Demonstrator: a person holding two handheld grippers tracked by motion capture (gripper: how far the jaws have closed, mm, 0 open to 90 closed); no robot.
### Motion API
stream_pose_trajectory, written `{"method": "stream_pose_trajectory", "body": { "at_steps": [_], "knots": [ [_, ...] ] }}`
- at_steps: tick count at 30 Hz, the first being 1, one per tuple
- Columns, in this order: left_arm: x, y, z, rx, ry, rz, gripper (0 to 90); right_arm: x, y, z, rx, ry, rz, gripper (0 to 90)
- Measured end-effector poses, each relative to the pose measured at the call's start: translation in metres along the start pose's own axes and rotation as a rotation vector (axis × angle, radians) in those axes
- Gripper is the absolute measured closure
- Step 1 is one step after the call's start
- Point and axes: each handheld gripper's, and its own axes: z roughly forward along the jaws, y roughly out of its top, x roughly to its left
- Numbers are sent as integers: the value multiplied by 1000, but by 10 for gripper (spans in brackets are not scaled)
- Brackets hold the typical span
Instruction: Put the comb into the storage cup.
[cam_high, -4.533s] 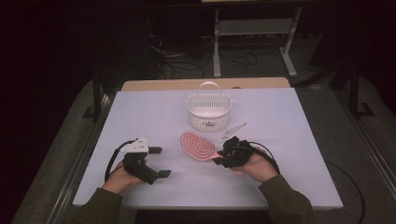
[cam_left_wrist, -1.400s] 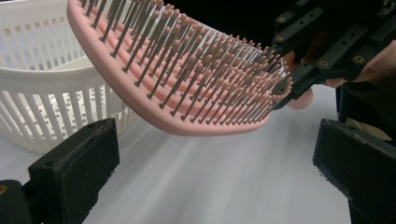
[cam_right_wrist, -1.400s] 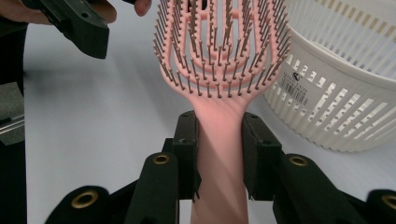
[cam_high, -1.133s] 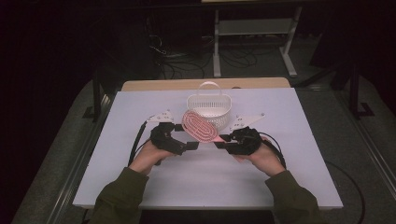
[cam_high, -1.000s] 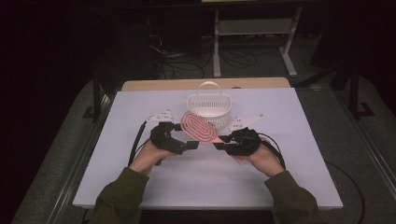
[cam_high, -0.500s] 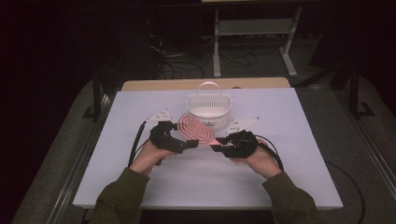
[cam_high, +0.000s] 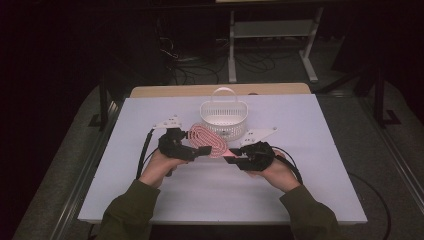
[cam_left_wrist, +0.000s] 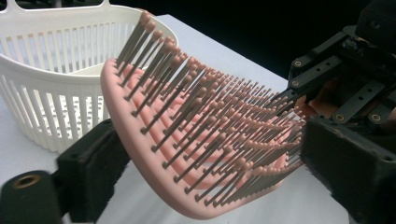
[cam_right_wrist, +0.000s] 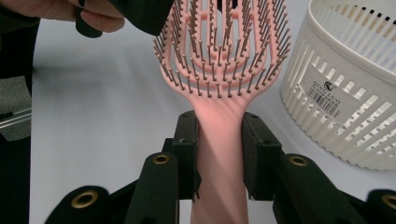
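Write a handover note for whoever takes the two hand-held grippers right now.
Right hand-held gripper: shut on the handle of the pink hairbrush, holding it off the table.
Left hand-held gripper: jaws either side of the brush head; they have just been closing, but the pads do not yet look pressed on it, so count it as open.
White basket: upright on the white table, just behind the brush, nothing visible inside it.
Done: brush picked up and brought in front of the basket.
Left: probably finish the left grip, release the right, then put the brush in the basket.
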Motion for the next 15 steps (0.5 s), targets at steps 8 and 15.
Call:
{"method": "stream_pose_trajectory", "body": {
  "at_steps": [8,15],
  "knots": [
    [2,1,-2,-7,-5,-32,164,2,-1,1,-1,-7,-16,689],
    [2,1,-3,-10,-25,-43,239,4,-1,2,0,-13,-26,689]
  ]
}}
